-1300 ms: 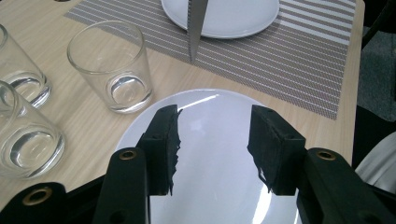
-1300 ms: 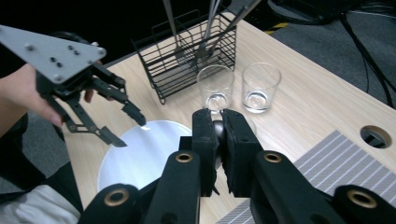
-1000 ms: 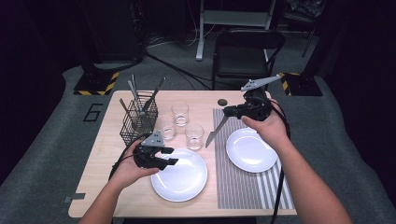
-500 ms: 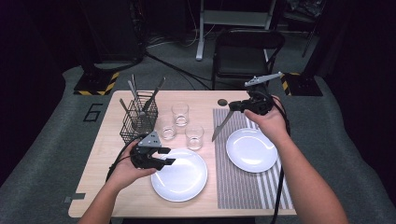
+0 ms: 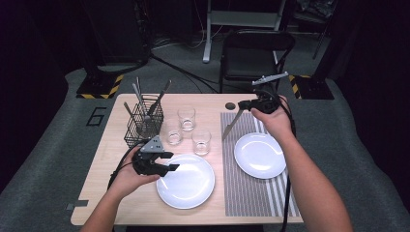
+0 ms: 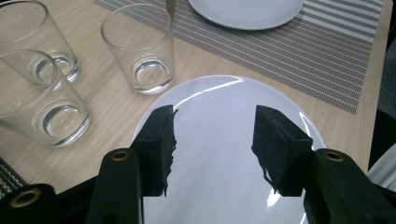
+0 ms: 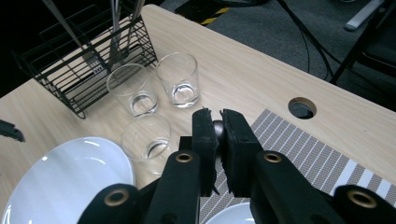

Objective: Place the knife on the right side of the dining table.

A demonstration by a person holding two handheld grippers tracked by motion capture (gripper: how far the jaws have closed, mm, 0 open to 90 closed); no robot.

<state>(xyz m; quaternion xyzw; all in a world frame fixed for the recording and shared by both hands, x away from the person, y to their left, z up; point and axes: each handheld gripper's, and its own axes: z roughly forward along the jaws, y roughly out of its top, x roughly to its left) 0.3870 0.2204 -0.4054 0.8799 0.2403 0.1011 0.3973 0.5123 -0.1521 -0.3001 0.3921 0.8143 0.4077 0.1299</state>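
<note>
My left gripper (image 5: 169,162) hovers over the left rim of a white plate (image 5: 186,181) at the table's near left. In the left gripper view its jaws (image 6: 212,135) stand apart above the plate (image 6: 215,93); they have just been opening, with nothing pressed between the pads. My right gripper (image 5: 244,103) is raised over the far end of a striped placemat (image 5: 246,193), shut on the handle of a silver knife (image 5: 231,125) whose blade hangs down toward the mat. The right gripper view has the metal handle (image 7: 217,127) pinched between the jaws (image 7: 215,122).
Three empty glasses (image 5: 186,118) (image 5: 173,136) (image 5: 201,141) stand mid-table, beside a black wire basket (image 5: 143,121) holding cutlery. A second white plate (image 5: 260,154) lies on the placemat. There is a round hole (image 5: 230,105) in the tabletop, and a dark chair (image 5: 256,53) behind the table.
My right hand has carried the knife a little to the right and toward the table's far edge. The left gripper's jaws stand slightly wider over the plate; that hand has stayed in place.
</note>
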